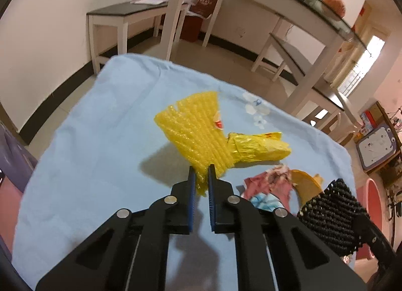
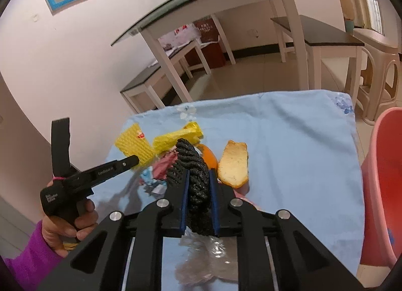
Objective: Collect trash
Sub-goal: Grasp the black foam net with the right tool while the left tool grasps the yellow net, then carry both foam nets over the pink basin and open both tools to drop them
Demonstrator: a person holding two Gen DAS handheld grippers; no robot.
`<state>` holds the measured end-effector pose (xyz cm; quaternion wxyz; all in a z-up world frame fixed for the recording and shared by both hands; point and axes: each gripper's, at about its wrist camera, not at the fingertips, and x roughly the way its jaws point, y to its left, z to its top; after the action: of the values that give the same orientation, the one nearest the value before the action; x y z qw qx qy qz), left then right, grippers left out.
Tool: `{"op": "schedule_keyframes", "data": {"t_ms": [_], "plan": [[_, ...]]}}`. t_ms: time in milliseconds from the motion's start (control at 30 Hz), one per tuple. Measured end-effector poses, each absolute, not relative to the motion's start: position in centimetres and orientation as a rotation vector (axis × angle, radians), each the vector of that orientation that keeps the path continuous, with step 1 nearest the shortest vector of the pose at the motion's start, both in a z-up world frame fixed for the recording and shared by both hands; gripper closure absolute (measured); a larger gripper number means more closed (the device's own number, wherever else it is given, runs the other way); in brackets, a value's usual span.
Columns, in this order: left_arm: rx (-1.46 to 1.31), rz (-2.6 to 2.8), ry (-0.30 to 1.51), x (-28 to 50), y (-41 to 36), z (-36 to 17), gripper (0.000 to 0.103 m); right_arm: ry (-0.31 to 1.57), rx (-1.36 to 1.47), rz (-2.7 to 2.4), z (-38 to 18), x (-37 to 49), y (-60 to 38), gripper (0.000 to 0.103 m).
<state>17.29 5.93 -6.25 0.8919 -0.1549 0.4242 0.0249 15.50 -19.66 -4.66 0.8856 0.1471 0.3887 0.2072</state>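
Observation:
My left gripper [image 1: 201, 169] is shut on the near corner of a yellow foam net [image 1: 198, 127], which stands lifted off the blue cloth [image 1: 100, 127]. From the right wrist view the left gripper [image 2: 134, 159] pinches the yellow foam net [image 2: 133, 142] from the left, held by a hand in a purple sleeve. My right gripper [image 2: 199, 173] is shut on a black foam net [image 2: 191, 162], which bulges up between the blue pads. The black foam net [image 1: 331, 213] also shows at the lower right of the left wrist view.
On the cloth lie a crumpled yellow wrapper [image 1: 261, 147], a pink wrapper [image 1: 266, 183], an orange peel [image 2: 209, 157], a bread slice [image 2: 233, 165] and a blue-white wrapper [image 2: 148, 178]. A pink plastic bin [image 2: 384, 178] stands at the table's right edge. Crumpled clear film [image 2: 206, 258] lies under the right gripper.

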Motion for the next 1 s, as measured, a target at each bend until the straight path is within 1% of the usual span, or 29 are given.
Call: {"op": "schedule_keyframes", "data": {"t_ms": [233, 533, 1000], "plan": [[-0.295, 0.029, 0.816, 13.3, 6.1, -3.3, 0.095, 0.753, 0.357, 0.439, -2.4, 12.7, -20.5, 0.089], [-0.261, -0.009, 0.775, 9.1, 5.0, -0.9, 0.095, 0.689, 0.412, 0.410, -0.2, 9.2, -22.7, 0.089], [-0.225, -0.066, 0.752, 7.1, 2.7, 0.5, 0.095, 0.597, 0.470, 0.323, 2.0, 6.1, -27.2, 0.089]]}}
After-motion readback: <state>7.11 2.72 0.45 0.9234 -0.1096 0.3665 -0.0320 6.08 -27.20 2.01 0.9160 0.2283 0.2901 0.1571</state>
